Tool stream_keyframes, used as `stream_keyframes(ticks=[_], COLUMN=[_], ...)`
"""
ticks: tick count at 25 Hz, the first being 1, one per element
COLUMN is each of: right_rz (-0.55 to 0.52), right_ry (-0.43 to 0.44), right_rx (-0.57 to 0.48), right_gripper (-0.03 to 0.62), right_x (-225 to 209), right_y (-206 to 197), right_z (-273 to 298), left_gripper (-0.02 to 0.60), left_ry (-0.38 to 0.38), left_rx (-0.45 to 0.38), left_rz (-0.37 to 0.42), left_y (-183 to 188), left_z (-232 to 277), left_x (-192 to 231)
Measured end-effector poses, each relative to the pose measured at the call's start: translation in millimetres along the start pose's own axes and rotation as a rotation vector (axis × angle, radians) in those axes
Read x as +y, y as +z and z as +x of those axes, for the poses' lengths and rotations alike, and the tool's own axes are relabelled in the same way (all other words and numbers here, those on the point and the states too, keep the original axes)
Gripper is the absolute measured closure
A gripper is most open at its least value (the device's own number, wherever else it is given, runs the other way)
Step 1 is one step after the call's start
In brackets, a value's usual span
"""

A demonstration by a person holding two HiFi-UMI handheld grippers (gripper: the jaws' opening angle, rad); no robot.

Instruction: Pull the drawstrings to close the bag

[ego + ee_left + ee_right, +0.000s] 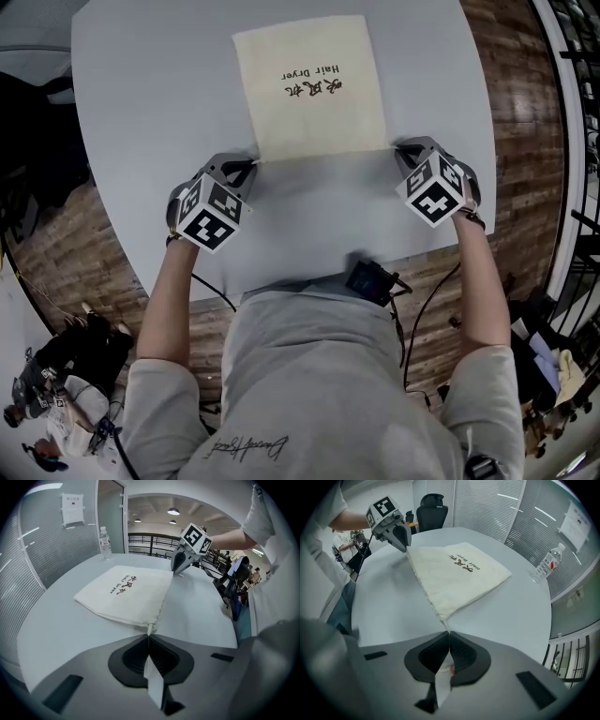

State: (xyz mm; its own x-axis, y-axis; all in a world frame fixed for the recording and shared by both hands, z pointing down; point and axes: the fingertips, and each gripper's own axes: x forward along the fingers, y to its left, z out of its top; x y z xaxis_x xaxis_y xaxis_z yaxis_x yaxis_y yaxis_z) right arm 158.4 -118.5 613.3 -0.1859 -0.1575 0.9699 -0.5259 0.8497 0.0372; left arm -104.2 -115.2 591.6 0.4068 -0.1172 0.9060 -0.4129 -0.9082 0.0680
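bag: cream flat fabric drawstring bag (309,84) with dark print, lying flat in the middle of the pale grey round table (141,94); its mouth edge faces the person, and it isn't cinched yet

left gripper (251,164): sits at the near-left corner of the mouth; jaws pinched fully together on the thin cream left drawstring (150,629), and you can see the knotted cord running from the corner straight into the tips

right gripper (401,148): at the near-right corner, jaws squeezed together too, tips just beside the corner; the cord on that side is too small to see, so I can't say it's actually caught

step: looks like the grab is done and the pull is next

how I'd do it: pull both grippers straight outward along the mouth edge, away from each other, low to the table and at an even pace; keep both pinches tight so the cords don't slip

watch out: if the right side comes away with nothing, the bag just slides left; re-pinch there
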Motion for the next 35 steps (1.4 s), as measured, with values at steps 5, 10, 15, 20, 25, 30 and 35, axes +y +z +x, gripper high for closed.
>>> stream_keyframes(ticks=[5, 10, 15, 20, 25, 30, 35], right_rz=[0.04, 0.087, 0.149, 0.201, 0.228, 0.274, 0.301], right_ry=[-0.013, -0.003, 0.009, -0.013, -0.034, -0.069, -0.109], right_rx=[-0.027, -0.056, -0.098, -0.127, -0.14, -0.162, -0.164], right_gripper=[0.568, 0.568, 0.568, 0.569, 0.569, 0.569, 0.569], right_x=[3, 6, 8, 12, 21, 20, 26], right_y=[-4, -8, -10, -13, -22, -30, -45], right_z=[-15, -30, -45, -52, -48, -48, -53], left_gripper=[0.572, 0.572, 0.572, 0.572, 0.572, 0.572, 0.572], left_ry=[0.035, 0.035, 0.041, 0.054, 0.088, 0.121, 0.181], left_rx=[0.007, -0.009, -0.027, -0.054, -0.057, -0.06, -0.069], left_rz=[0.023, -0.021, -0.049, -0.099, -0.104, -0.144, -0.158], left_y=[-4, -6, -7, -10, -17, -26, -27], left_z=[-16, -28, -41, -52, -57, -52, -59], left_x=[6, 6, 7, 6, -3, -2, -9])
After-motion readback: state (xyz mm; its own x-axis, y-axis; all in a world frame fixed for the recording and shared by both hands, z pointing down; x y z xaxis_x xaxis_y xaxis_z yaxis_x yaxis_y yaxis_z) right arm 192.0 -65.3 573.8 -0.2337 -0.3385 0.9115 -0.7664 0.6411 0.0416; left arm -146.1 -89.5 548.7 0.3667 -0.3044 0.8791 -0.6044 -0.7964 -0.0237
